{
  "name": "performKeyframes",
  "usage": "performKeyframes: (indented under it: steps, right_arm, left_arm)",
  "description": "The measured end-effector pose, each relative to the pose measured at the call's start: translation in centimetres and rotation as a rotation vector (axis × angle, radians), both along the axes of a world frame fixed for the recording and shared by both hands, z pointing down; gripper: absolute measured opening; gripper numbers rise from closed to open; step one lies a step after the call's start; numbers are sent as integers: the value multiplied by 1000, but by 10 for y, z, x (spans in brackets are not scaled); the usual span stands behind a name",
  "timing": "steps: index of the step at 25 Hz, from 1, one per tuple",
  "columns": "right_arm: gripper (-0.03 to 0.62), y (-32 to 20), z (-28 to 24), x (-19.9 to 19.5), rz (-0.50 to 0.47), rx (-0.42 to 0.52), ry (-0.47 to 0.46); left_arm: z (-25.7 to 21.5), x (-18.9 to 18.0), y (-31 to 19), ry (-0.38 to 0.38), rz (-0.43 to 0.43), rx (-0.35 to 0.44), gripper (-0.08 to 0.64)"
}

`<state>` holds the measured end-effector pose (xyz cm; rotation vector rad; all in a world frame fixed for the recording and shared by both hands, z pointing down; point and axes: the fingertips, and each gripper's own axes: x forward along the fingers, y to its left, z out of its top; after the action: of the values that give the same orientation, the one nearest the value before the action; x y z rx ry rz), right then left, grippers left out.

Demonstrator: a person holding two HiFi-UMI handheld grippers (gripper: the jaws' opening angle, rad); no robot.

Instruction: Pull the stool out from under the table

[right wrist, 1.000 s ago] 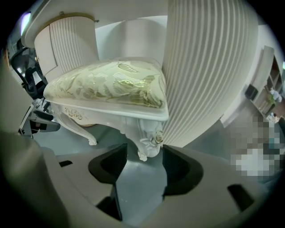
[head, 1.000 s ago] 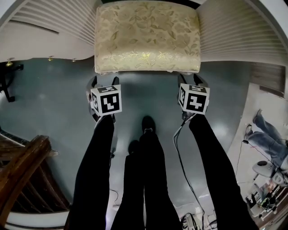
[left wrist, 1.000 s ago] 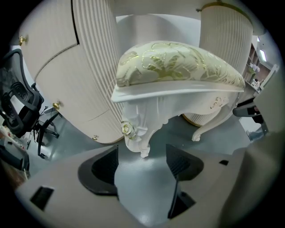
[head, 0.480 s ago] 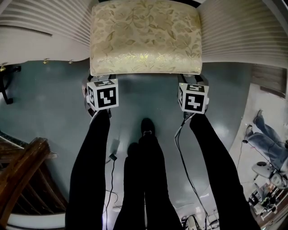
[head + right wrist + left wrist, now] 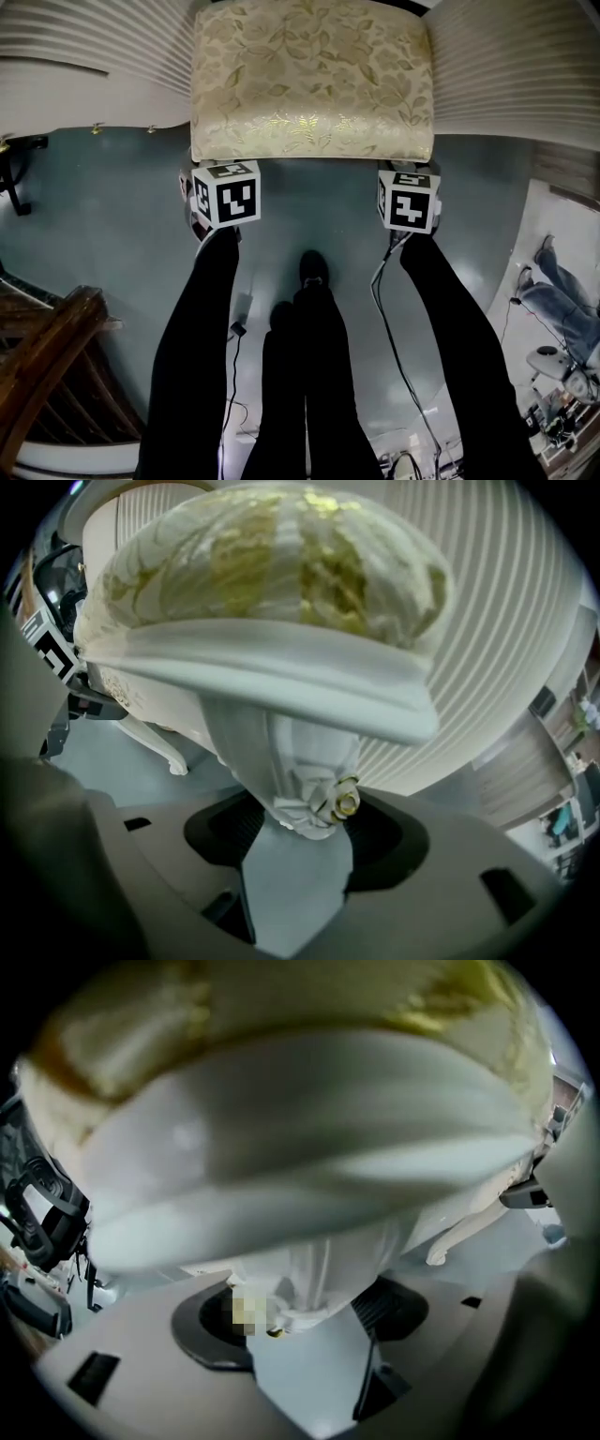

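Observation:
The stool [image 5: 309, 80] has a gold floral cushion and white carved legs, and its back end lies under the white ribbed table [image 5: 511, 66]. My left gripper [image 5: 223, 187] is at the seat's front left corner, its tips hidden under the seat edge. In the left gripper view the front left leg [image 5: 319, 1269] stands between the open jaws of the left gripper [image 5: 300, 1312]. My right gripper [image 5: 408, 195] is at the front right corner. Its jaws [image 5: 300, 841] are opening, with the right leg [image 5: 281, 761] and its gold rosette [image 5: 345, 803] between them.
A dark wooden chair [image 5: 47, 356] stands at the lower left. A cable [image 5: 394, 356] trails over the teal floor [image 5: 103, 206] behind my right arm. My shoes [image 5: 314, 267] are between the arms. A person [image 5: 553, 281] sits at the far right.
Both grippers have moved forward from the bare floor up to the stool's front edge. Their jaws, plainly seen before, are now tucked under the seat at the front legs.

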<state>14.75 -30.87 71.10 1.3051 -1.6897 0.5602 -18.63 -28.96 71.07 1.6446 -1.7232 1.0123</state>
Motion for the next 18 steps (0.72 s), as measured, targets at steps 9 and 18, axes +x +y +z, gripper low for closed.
performKeyframes:
  steps: [9, 18]
  right_arm:
    - [261, 0, -2, 0, 8, 35, -13]
    - [259, 0, -2, 0, 8, 31, -17]
  left_arm:
    - [-3, -6, 2, -86, 9, 0, 296]
    - [-2, -7, 2, -112, 26, 2, 281]
